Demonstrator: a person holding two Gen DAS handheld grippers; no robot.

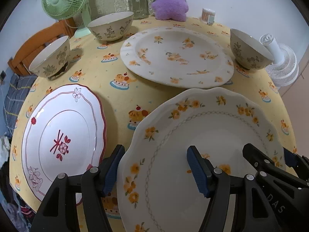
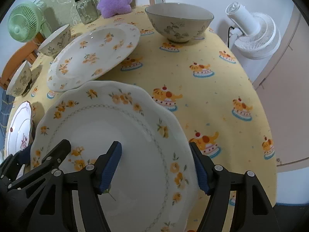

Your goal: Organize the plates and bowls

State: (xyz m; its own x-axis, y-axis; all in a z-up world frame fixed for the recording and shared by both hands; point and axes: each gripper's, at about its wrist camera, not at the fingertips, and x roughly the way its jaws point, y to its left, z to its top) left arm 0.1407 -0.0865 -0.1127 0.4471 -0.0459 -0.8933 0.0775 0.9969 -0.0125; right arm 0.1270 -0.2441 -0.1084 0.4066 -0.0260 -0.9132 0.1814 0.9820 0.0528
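Observation:
A scalloped white plate with orange flowers (image 1: 212,125) (image 2: 108,125) lies nearest on the yellow tablecloth. My left gripper (image 1: 155,170) is open and straddles its left rim, one finger outside and one over the plate. At the right rim my right gripper (image 2: 156,168) stands open the same way. No pad visibly presses on the plate. Behind it lies a larger flowered plate (image 1: 177,56) (image 2: 92,56), and to the left a red-rimmed plate (image 1: 63,131). Three floral bowls stand around them: far left (image 1: 52,58), back middle (image 1: 112,27), back right (image 1: 249,50) (image 2: 179,21).
At the back of the table stand a green fan (image 1: 63,0), a glass jar (image 1: 138,3), a purple plush toy (image 1: 170,2) and a cotton-swab tub (image 1: 208,15). A white fan (image 2: 255,32) stands off the right edge. A wooden chair (image 1: 36,44) is at the left.

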